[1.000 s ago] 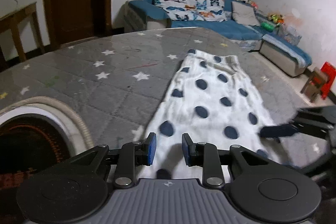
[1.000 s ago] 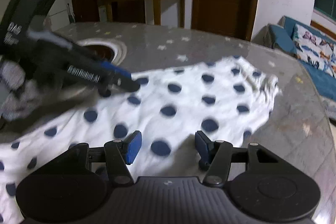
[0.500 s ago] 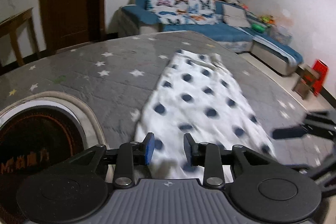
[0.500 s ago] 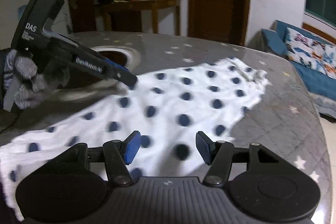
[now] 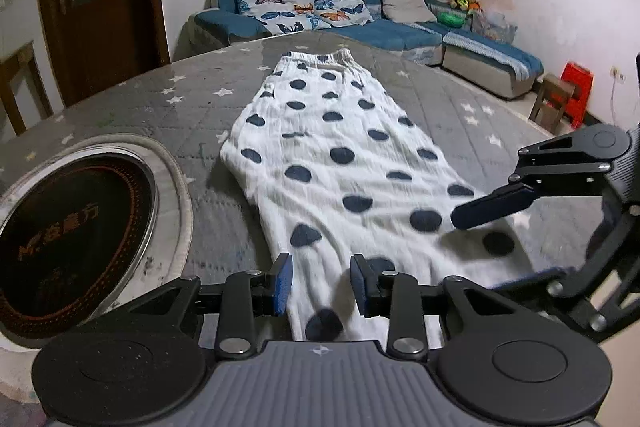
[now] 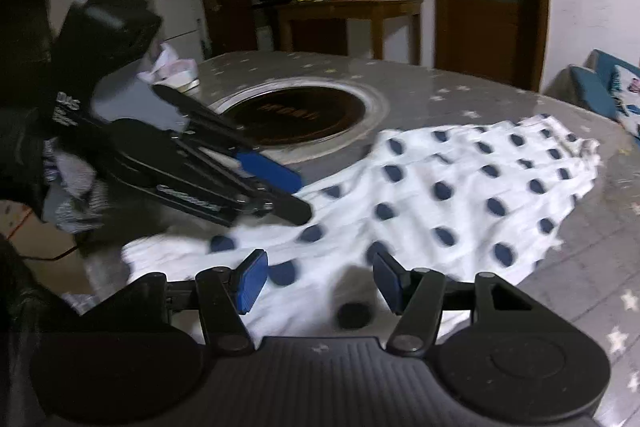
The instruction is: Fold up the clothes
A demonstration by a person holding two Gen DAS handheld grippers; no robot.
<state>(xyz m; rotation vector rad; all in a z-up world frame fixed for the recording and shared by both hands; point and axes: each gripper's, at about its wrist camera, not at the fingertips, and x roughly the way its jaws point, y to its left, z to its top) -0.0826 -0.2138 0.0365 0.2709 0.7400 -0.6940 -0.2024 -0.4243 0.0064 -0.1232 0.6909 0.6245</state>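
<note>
White cotton garment w/ navy dots [image 5: 344, 163], 1 pc, flat along frame centre on grey star-print table [image 5: 132, 107], near end under both claws. Left gripper [image 5: 320, 285]: jaws part-open, nothing held, cloth between tips. Right gripper [image 6: 318, 281]: wider open, empty, over near hem. Round inset hotplate [image 5: 76, 215] x1, lower left. Bare tabletop both sides of cloth.

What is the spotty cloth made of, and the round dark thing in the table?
The cloth looks like soft, thin cotton, matte white with dark blue dots; it wrinkles and drapes, and has a gathered band at the far end. The disc looks like dark glass or ceramic, glossy, with a pale ring around it and orange lettering, perhaps a built-in cooktop, though I can't be sure.
</note>
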